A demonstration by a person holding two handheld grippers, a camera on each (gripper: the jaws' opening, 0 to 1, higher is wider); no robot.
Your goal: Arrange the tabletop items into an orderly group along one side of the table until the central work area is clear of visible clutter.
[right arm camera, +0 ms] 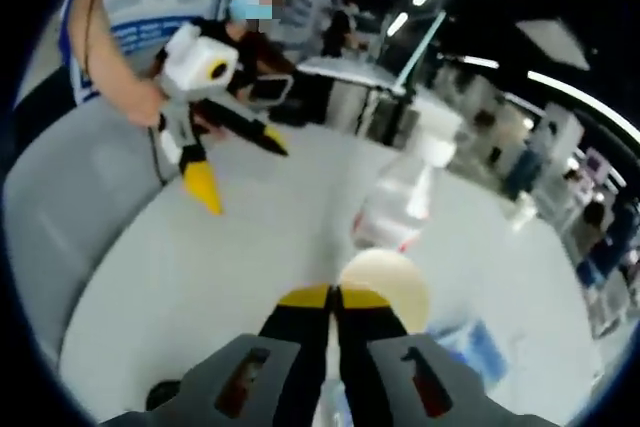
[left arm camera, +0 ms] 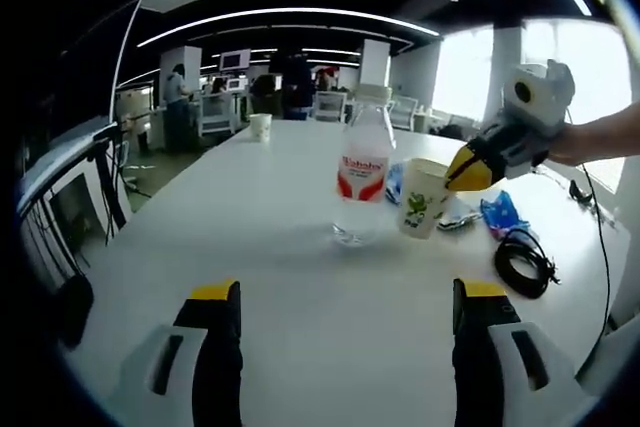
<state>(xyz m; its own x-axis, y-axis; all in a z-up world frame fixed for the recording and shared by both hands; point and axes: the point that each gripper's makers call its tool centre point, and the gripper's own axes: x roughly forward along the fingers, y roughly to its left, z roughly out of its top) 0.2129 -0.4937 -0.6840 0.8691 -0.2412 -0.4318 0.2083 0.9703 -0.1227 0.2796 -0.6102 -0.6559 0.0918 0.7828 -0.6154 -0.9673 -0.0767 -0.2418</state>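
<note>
Holding: my right tool (right arm camera: 334,299) is clamped on the paper cup's (left arm camera: 424,197) rim.
Cup position: mid-bench (left arm camera: 270,247), touching the water bottle's (left arm camera: 364,172) right side.
Left tool (left arm camera: 340,292): jaws apart, farther back.
</note>
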